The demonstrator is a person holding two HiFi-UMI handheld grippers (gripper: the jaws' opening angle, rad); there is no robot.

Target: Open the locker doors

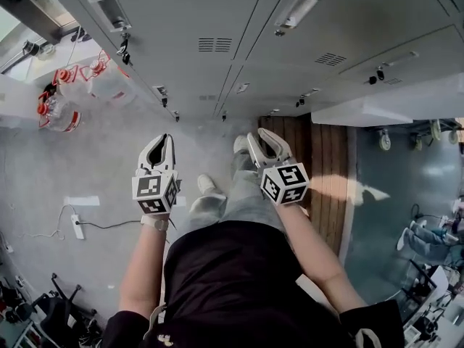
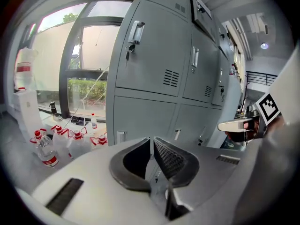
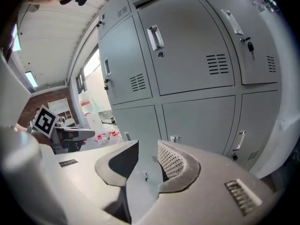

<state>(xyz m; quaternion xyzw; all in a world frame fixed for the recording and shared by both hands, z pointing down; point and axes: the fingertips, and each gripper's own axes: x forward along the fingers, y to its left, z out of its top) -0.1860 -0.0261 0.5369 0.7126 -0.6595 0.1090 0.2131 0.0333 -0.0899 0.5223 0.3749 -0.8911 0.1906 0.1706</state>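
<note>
Grey lockers (image 1: 181, 27) fill 12 o'clock, the doors facing both grippers closed. Red-capped water jugs (image 1: 80, 93) stand at 10 o'clock. The left gripper (image 1: 158, 145) has its fingers together, empty; at its 3 o'clock, the right gripper (image 1: 262, 136) has its fingers slightly apart, nothing between them

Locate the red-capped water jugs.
In the head view's upper left, the red-capped water jugs stand on the floor at the left end of the lockers.
</note>
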